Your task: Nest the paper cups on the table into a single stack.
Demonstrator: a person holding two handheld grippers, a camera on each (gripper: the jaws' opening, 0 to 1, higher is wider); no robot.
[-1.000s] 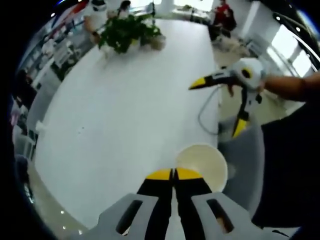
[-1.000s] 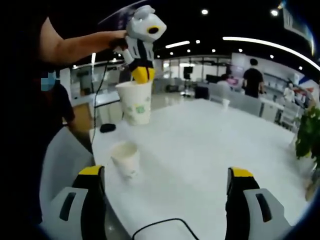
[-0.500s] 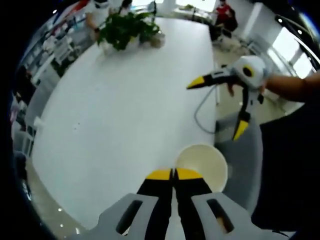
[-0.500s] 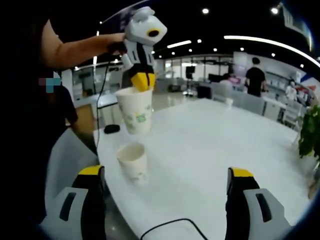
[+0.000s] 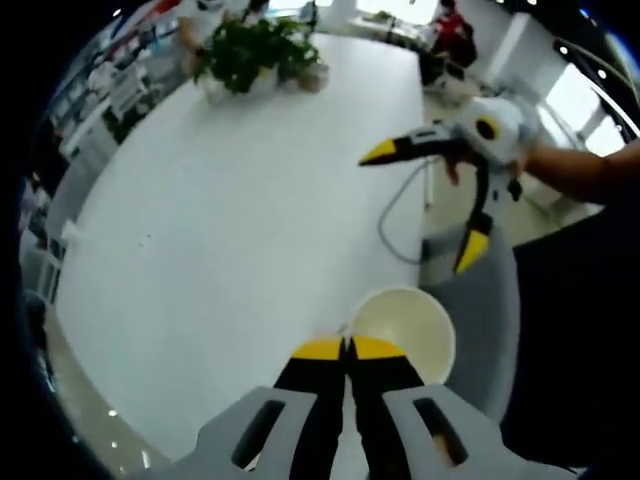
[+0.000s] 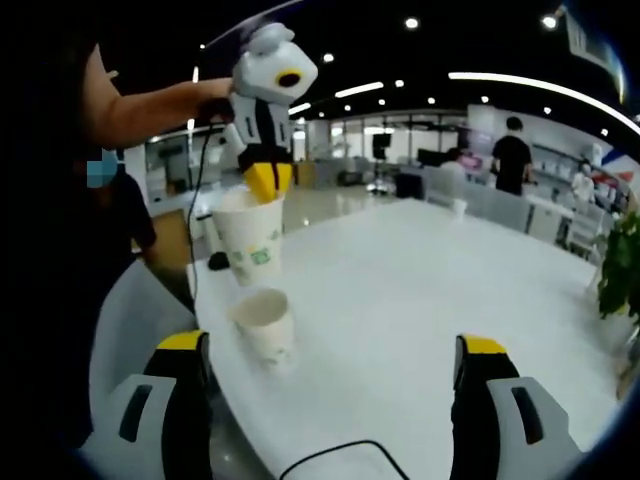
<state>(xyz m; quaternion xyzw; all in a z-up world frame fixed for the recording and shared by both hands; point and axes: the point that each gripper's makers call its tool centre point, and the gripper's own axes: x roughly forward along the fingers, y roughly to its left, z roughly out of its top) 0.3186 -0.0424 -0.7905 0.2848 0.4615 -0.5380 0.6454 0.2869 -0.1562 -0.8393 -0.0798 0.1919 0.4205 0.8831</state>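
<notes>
Left gripper (image 6: pixel 268 178) pinched on the rim of a raised paper cup (image 6: pixel 247 236), upper left of the right gripper view, above a second cup (image 6: pixel 265 327) standing by the white table (image 6: pixel 420 290)'s near edge. Right gripper (image 6: pixel 330 370) spread wide, bottom of frame. Broad bare tabletop stretching right toward a plant (image 6: pixel 618 260).

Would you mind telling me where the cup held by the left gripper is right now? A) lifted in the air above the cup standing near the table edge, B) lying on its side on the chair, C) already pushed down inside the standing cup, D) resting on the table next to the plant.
A: in the right gripper view the left gripper pinches the held cup by its rim, hanging clear above the standing cup on the table.
</notes>
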